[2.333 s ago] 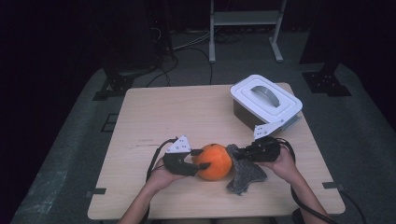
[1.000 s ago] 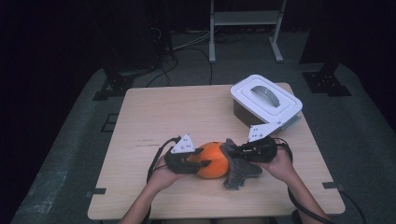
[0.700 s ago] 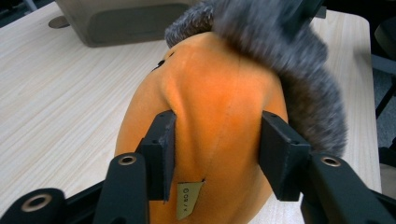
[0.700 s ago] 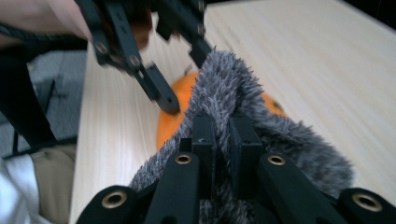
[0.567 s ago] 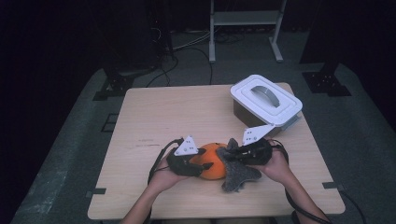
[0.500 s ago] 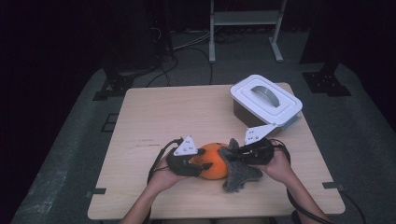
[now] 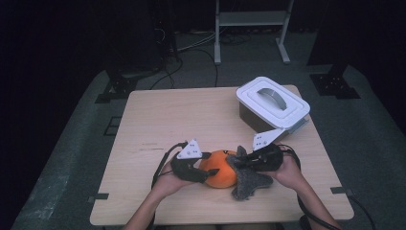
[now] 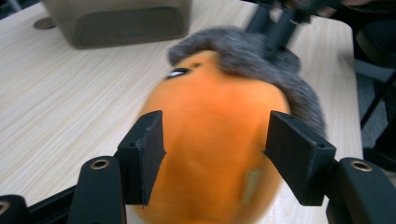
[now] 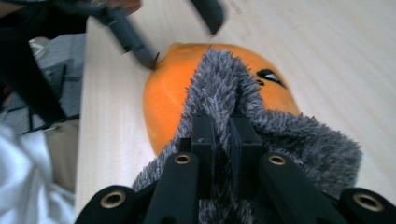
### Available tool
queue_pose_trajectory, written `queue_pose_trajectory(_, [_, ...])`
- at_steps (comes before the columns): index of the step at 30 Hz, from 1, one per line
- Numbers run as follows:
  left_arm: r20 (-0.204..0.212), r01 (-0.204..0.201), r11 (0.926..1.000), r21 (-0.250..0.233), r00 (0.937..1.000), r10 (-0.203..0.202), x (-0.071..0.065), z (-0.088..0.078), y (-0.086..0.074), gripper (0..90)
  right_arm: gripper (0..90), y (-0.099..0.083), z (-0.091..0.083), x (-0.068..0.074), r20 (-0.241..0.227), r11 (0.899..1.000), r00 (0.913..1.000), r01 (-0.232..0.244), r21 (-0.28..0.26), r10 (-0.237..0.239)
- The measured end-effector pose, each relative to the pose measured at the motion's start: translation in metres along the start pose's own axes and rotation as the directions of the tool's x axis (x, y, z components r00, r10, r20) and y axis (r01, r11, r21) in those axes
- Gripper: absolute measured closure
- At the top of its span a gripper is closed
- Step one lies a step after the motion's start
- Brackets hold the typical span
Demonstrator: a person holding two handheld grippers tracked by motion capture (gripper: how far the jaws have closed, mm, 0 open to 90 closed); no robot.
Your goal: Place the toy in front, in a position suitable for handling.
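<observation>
I'm watching the near middle of the wooden table (image 7: 167, 115), where the orange plush toy (image 7: 221, 168) is lying with the grey furry cover (image 7: 249, 177) draped over its right end.

My left gripper (image 7: 206, 168) is sitting at the toy's left side, jaws straddling the orange body. In the left gripper view the two black pads (image 8: 147, 151) are standing either side of the plush (image 8: 219, 135). The jaws have just been opening; the left pad is sitting at the plush's edge, the right one is showing a small gap. The toy is lying between them, not squeezed, so I'm reading this gripper as released.

My right gripper (image 7: 242, 160) is coming in from the right and pinching a fold of the grey cover. In the right gripper view the jaws are nearly together with the fur (image 9: 224, 93) bunched up between them, and the orange body (image 9: 168, 98) is lying just beyond. So this one is clamping the cover.

The white-lidded box (image 7: 272, 101) is standing at the far right of the table, well apart from the toy.
</observation>
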State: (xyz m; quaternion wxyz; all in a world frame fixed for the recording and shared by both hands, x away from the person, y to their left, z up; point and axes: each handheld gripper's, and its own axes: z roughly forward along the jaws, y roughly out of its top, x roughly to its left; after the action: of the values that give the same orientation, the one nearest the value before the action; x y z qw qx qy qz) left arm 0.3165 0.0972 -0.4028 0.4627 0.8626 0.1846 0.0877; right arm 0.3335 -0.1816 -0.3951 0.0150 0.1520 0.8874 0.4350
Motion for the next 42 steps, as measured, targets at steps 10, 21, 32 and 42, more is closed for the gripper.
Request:
queue_pose_trajectory(10, [0.088, -0.023, 0.9982, 0.056, 0.9959, 0.018, -0.003, 0.011, -0.008, 38.6, 81.5, 0.011, -0.011, 0.008, 0.008, 0.998, 0.9994, 0.033, -0.056, -0.032])
queue_pose_trajectory(21, [0.077, -0.01, 0.9999, 0.014, 0.997, 0.009, 0.002, 0.012, -0.006, 19.7, 81.4, -0.004, -0.002, 0.009, -0.071, 0.999, 0.997, 0.032, 0.013, -0.031])
queue_pose_trajectory(32, [0.128, 0.036, 0.9991, 0.025, 0.991, -0.038, 0.005, 0.018, -0.017, 32.0, 81.4, -0.029, -0.019, 0.006, -0.044, 0.997, 0.9987, -0.022, 0.075, 0.025])
queue_pose_trajectory(42, [0.125, 0.047, 0.9986, 0.025, 0.9909, -0.05, 0.005, 0.016, -0.019, 31.1, 81.5, -0.051, -0.069, 0.001, 0.035, 0.996, 0.9956, -0.087, 0.015, 0.086])
